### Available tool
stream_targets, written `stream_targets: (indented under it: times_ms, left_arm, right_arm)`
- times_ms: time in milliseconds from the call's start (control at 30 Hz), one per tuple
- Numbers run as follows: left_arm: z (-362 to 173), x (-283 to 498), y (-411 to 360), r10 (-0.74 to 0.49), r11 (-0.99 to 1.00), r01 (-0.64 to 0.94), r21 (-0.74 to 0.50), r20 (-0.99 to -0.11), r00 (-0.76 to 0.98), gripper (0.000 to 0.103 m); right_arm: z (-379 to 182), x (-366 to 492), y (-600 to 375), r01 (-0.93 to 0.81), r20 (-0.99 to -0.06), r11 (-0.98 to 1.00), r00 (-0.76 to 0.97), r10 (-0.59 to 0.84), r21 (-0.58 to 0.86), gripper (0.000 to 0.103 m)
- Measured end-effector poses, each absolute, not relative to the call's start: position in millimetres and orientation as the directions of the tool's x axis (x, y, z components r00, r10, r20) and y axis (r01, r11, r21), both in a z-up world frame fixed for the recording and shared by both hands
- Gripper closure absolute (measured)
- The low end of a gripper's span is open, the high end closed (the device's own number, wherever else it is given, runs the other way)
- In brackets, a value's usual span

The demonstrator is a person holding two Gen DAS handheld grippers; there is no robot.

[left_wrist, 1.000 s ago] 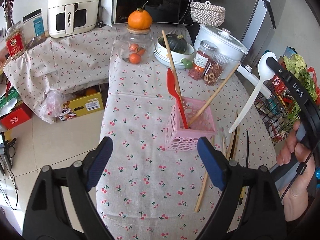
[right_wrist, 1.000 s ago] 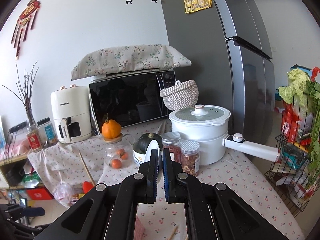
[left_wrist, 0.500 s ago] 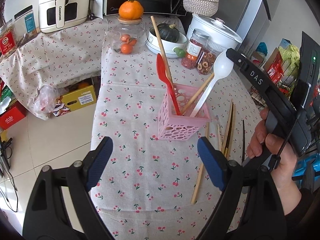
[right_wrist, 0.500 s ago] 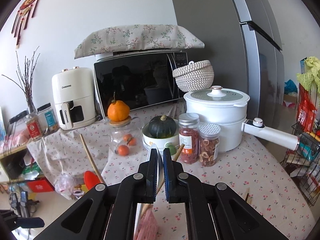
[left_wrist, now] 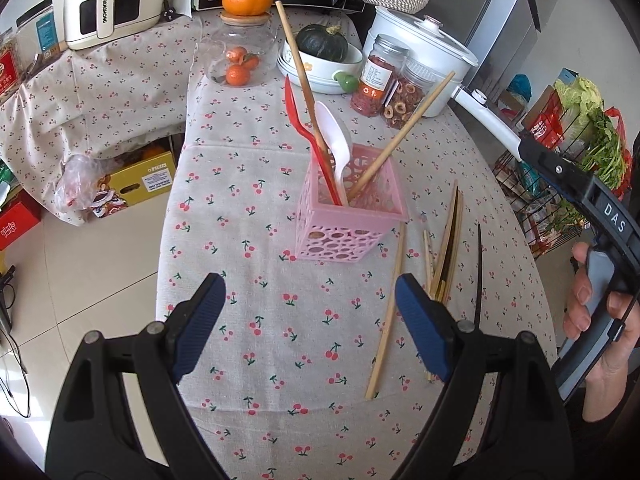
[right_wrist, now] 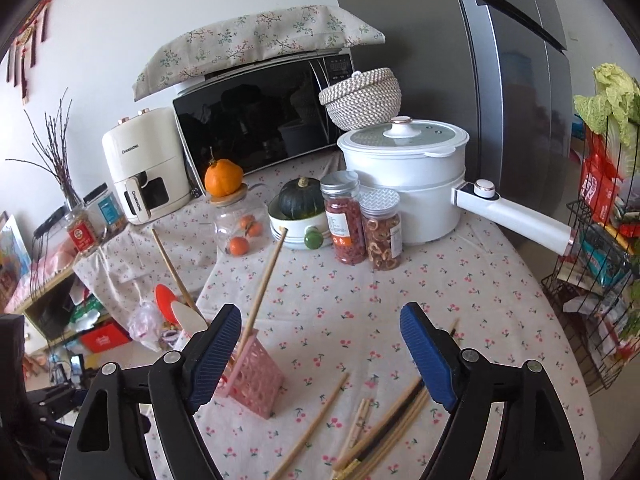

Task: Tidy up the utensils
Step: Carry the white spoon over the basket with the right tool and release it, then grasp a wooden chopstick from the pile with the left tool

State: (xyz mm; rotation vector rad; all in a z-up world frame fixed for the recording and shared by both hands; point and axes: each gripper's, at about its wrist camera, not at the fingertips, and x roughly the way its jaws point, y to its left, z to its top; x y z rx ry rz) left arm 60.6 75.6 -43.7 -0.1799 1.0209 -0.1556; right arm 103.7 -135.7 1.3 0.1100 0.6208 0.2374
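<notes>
A pink perforated basket (left_wrist: 352, 216) stands mid-table and holds a red spoon (left_wrist: 304, 128), a white spoon (left_wrist: 334, 136) and two wooden chopsticks. Several loose chopsticks (left_wrist: 444, 256) lie on the cloth right of it, one black (left_wrist: 478, 268). My left gripper (left_wrist: 310, 284) hovers open just in front of the basket with nothing between its fingers. My right gripper (right_wrist: 322, 312) is above the table to the right of the basket (right_wrist: 252, 380). Its jaws are opening and nothing is between them. The loose chopsticks (right_wrist: 384, 432) lie below it.
At the back stand a white pot (left_wrist: 424, 52) with a long handle, two jars (left_wrist: 376, 76), a bowl with a squash (left_wrist: 320, 44) and a glass jar of oranges (left_wrist: 240, 60). A wire rack (left_wrist: 560, 184) stands right of the table. The table's left edge drops to the floor.
The right gripper brought the white spoon down into the pink basket and let it go. Its jaws went from shut to wide. The left gripper tilted slightly.
</notes>
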Motion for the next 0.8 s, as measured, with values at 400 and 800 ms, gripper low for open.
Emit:
stream_targets:
  times_ms: [400, 800]
  left_arm:
    - [-70, 58, 24, -0.214, 0.976, 0.128, -0.175, -0.880, 0.424, 0.015]
    - [-74, 70, -46, -0.247, 0.952, 0.288, -0.107, -0.824, 0.509, 0.060]
  right_arm:
    - [-41, 91, -197, -0.108, -0.772, 0.980, 0.605, 0.197, 0.166, 0.012]
    - [-73, 97, -253, 0.017, -0.890, 0.987, 0.436, 0.136, 0.159, 0.012]
